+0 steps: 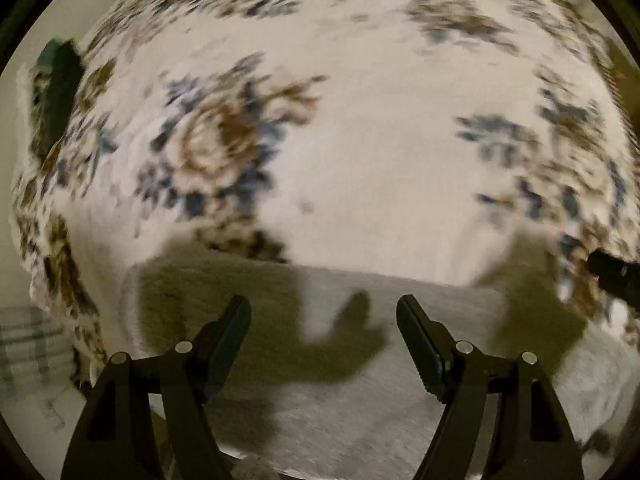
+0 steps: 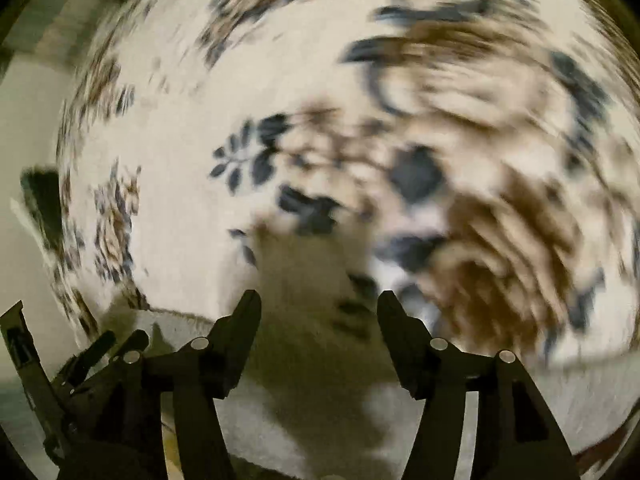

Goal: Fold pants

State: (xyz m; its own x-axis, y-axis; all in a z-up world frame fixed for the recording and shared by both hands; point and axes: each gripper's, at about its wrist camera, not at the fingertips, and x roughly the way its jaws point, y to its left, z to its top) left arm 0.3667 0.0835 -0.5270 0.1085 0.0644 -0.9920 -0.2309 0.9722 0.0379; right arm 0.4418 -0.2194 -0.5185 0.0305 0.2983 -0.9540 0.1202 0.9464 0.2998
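Looking down past both claws, I see the grey pants (image 1: 360, 380) lying flat on the floral bedspread (image 1: 360, 140), filling the lower part of each wrist view, with their far edge running across just beyond my fingertips. My left claw (image 1: 324, 308) is spread wide with nothing between its pads and hangs above the cloth; its shadow falls on the fabric below. My right claw (image 2: 319, 300) is likewise spread and empty over the same grey cloth. Low at the left of the right wrist view I can make out the left claw's frame.

The right view is heavily smeared, so I judge that hand to be moving fast, and that is the chief risk: coming down on the wrong spot and pinching bedspread along with the pants, or catching only one layer so the fold goes crooked. With both claws this close together, they could also knock into each other. Dragging rather than lifting would bunch the soft fabric and spoil the flat lay.
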